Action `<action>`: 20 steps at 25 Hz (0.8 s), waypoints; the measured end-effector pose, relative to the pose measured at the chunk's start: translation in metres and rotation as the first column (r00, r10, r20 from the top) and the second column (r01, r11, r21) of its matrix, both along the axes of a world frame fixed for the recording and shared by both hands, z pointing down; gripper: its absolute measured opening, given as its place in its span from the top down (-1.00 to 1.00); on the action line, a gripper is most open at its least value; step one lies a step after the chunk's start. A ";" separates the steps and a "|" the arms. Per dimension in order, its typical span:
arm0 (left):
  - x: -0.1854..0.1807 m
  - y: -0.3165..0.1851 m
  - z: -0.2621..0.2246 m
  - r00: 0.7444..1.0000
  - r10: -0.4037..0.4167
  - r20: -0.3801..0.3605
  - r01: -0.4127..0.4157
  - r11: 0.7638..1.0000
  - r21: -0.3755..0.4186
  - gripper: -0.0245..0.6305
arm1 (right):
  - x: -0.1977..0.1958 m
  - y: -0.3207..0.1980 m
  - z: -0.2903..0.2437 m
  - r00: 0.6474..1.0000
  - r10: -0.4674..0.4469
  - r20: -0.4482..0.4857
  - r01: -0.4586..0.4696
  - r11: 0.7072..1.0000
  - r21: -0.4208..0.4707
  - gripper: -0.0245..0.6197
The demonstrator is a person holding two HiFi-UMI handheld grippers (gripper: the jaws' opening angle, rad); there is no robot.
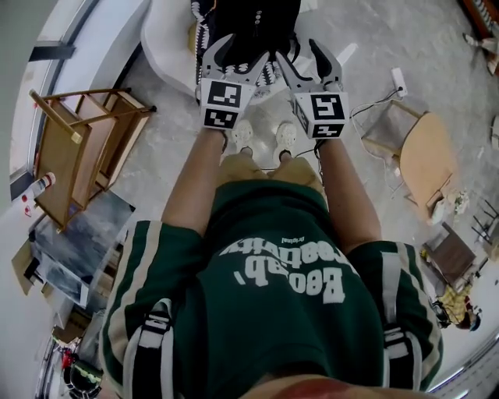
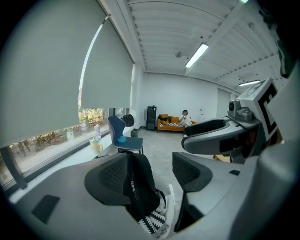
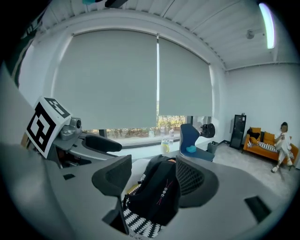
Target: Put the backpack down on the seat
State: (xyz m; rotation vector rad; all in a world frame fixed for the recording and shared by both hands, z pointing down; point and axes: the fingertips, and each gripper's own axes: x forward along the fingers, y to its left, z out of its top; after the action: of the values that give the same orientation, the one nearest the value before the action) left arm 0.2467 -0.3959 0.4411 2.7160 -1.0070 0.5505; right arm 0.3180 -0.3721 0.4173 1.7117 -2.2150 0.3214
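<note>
A black backpack (image 1: 251, 23) with a black-and-white zigzag panel rests on a white seat (image 1: 168, 47) just ahead of my feet. My left gripper (image 1: 245, 48) is open at its near left side, and my right gripper (image 1: 298, 51) is open at its near right side. In the left gripper view the backpack (image 2: 140, 187) stands between the spread jaws of the left gripper (image 2: 152, 176), close to the left jaw. In the right gripper view the backpack (image 3: 157, 197) fills the gap of the right gripper (image 3: 154, 177). Neither gripper's jaws close on it.
A wooden chair (image 1: 86, 148) lies tipped on the floor at the left. A round wooden side table (image 1: 425, 156) and a white power strip (image 1: 399, 80) are at the right. A blue chair (image 2: 123, 136) stands by the window. A person sits on an orange sofa (image 2: 173, 123) far off.
</note>
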 end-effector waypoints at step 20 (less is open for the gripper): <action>0.117 0.215 -0.152 0.988 -0.151 -0.041 0.156 0.962 0.225 -0.02 | 0.135 0.204 -0.117 0.970 -0.234 0.065 0.215 0.953 0.215 0.09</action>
State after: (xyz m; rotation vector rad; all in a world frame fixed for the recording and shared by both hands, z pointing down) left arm 0.3639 -0.1810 0.2887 2.7956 -1.3364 0.3959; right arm 0.4531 -0.1680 0.3002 1.5453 -2.5584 0.1173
